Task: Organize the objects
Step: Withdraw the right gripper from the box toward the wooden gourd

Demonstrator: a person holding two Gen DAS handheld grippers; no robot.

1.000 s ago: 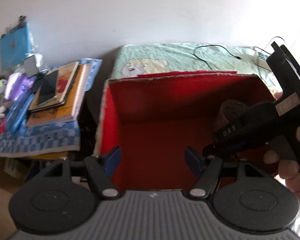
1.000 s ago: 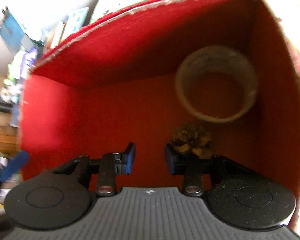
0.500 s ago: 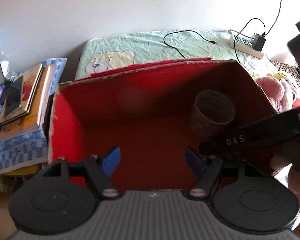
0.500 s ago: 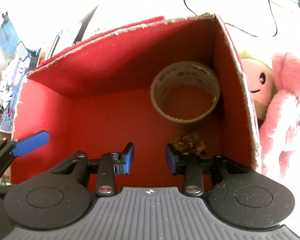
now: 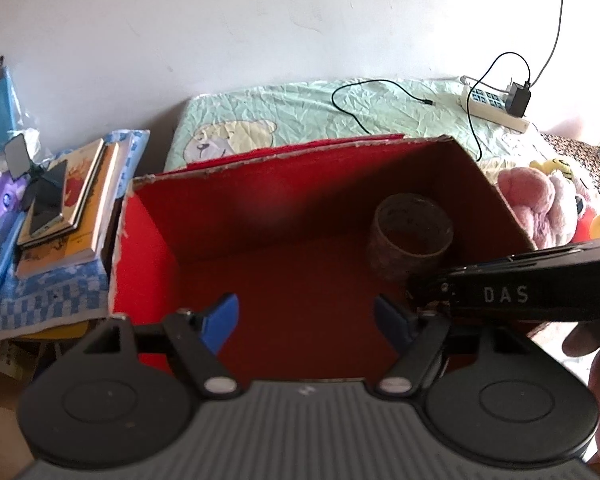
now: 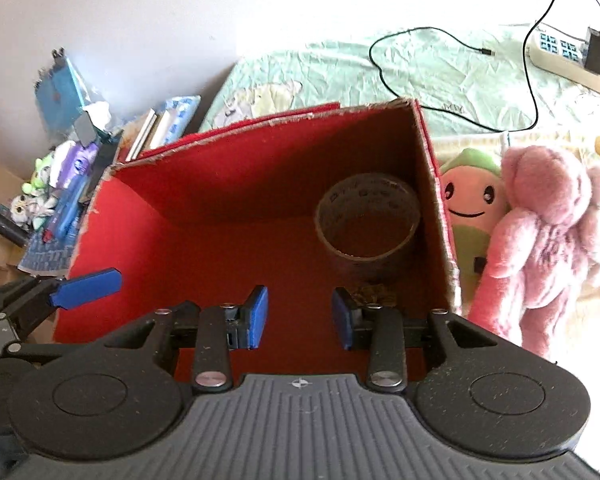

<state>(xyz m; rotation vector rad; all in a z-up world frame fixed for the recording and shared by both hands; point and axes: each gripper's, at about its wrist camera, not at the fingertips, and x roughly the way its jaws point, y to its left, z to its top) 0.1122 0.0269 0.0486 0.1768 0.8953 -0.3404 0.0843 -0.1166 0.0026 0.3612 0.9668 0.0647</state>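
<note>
The tape roll (image 6: 367,222) lies flat in the far right corner of my red box (image 6: 204,236), its inner core printed with text too blurred to read. Just in front of it sits a small brown pinecone-like thing (image 6: 370,294). My right gripper (image 6: 299,317) hangs over the box's near edge, released and empty; its body reads "DAS" in the left view. My left gripper (image 5: 306,320) is spread wide, holding nothing. Plush toys (image 6: 540,232) press against the box's right wall.
</note>
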